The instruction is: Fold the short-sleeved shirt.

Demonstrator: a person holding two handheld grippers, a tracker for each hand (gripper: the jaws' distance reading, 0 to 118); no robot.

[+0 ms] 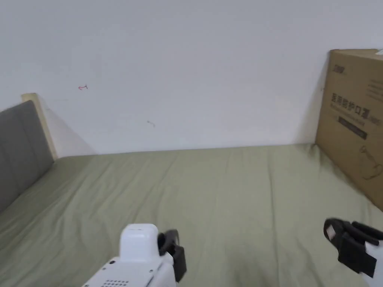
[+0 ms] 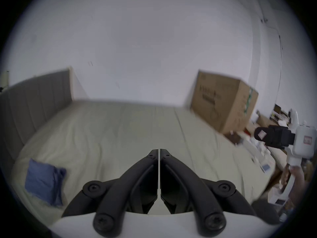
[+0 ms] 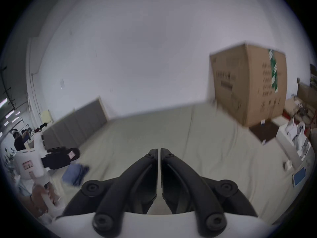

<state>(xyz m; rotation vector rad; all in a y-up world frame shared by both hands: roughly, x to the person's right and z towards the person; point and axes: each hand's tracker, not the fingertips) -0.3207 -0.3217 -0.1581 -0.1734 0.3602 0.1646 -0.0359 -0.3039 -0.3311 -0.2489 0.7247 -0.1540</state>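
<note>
Where bed [image 1: 224, 179] ends, cardboard box [image 1: 355, 119].

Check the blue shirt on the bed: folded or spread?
Folded. The blue shirt lies as a compact, layered rectangle near the bed's left edge, no sleeves spread out. Both grippers are shut and off it.
</note>
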